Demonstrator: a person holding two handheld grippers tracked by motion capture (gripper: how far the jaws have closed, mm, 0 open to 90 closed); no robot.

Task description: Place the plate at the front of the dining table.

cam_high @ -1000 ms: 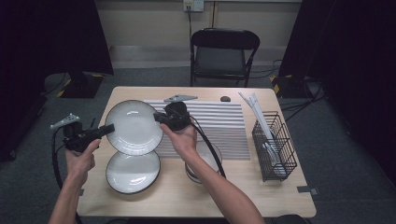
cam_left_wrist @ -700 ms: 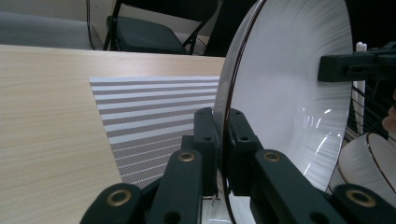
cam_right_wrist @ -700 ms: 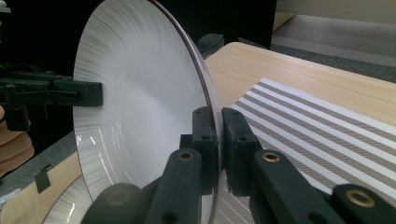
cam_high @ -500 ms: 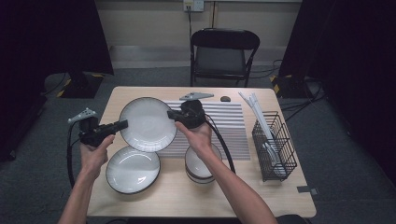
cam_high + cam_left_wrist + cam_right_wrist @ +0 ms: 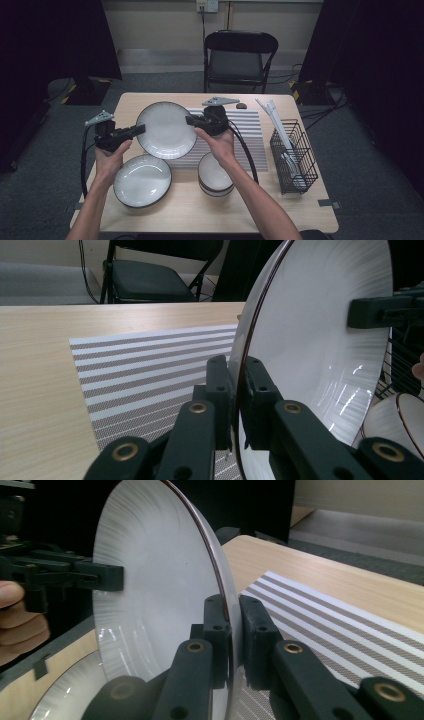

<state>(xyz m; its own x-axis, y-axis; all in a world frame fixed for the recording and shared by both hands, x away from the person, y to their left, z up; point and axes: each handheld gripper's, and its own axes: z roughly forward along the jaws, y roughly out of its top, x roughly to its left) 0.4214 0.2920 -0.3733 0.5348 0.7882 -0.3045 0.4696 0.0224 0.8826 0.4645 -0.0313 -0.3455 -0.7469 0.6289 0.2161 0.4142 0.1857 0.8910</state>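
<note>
Nearest the person, a second plate (image 5: 142,180) is seen flat on the table (image 5: 280,210) at the left, with a stack of bowls (image 5: 215,175) beside it to the right.

Above these, a white dark-rimmed plate (image 5: 166,130) is held clear of the table between the two grippers, over the left edge of the striped mat (image 5: 240,135). In the high view its face is turned towards the camera.

The left gripper (image 5: 134,130) is clamped on the plate's left rim, and the right gripper (image 5: 193,121) is clamped on the opposite, right rim; the plate thus lies directly between the two, spanning the gap from one set of jaws to the other. Each gripper is carried in a hand, the left hand (image 5: 111,152) and the right hand (image 5: 217,142).

In the left gripper view, the rim is pinched between the left gripper (image 5: 236,390) jaws, and the plate (image 5: 320,325) is seen rising edge-on to the right, with the other gripper's jaw gripping its far rim. In the right gripper view, the rim is likewise pinched by the right gripper (image 5: 230,635), with the plate (image 5: 155,590) extending to the left.

Farther right, a black wire basket (image 5: 295,155) holding utensils is set on the table. Beyond the table, a folding chair (image 5: 239,57) is seen against the wall.
</note>
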